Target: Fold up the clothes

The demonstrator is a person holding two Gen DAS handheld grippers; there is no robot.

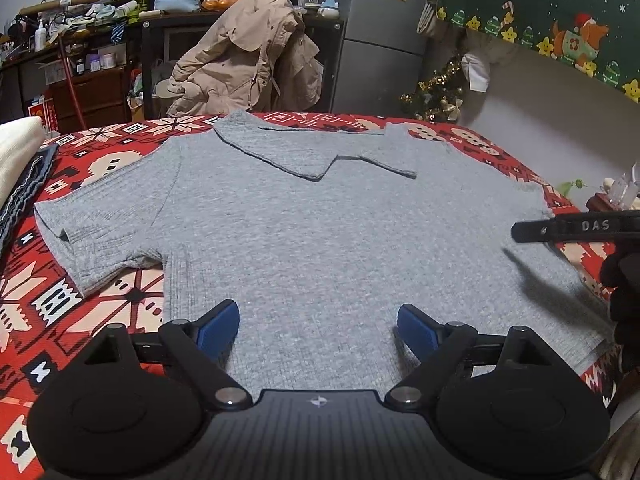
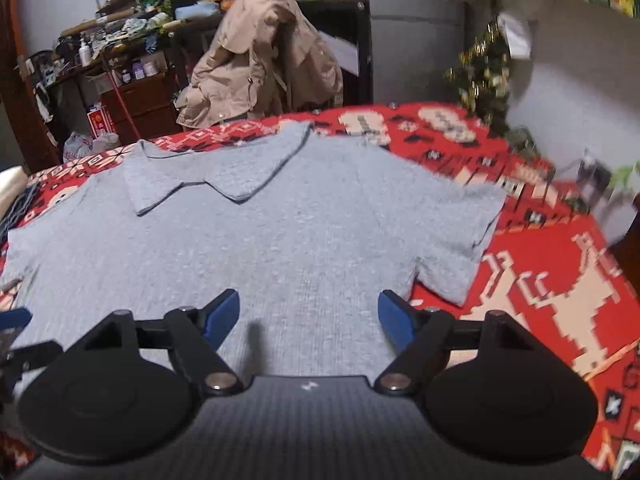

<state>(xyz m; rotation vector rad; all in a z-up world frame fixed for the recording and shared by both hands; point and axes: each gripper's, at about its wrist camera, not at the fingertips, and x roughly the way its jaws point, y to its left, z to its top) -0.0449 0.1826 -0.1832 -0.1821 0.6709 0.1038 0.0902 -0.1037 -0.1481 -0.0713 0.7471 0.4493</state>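
A grey short-sleeved shirt (image 1: pixel 320 220) with a collar lies spread flat, collar at the far side, on a red patterned blanket (image 1: pixel 48 300). My left gripper (image 1: pixel 318 320) hovers over the shirt's near hem, left of centre, with its blue pads wide apart and nothing between them. My right gripper (image 2: pixel 308 312) stands open over the near hem of the shirt (image 2: pixel 260 232), close to the right sleeve, and holds nothing. In the left wrist view a black bar of the right gripper (image 1: pixel 576 226) and a black-gloved hand (image 1: pixel 624 300) show at the right edge.
A beige jacket (image 1: pixel 248 56) hangs over a chair behind the bed. Folded dark and white cloths (image 1: pixel 24 176) lie at the left edge. A small decorated tree (image 1: pixel 440 88) and a grey fridge (image 1: pixel 380 32) stand at the back; cluttered shelves (image 1: pixel 80 20) fill the back left.
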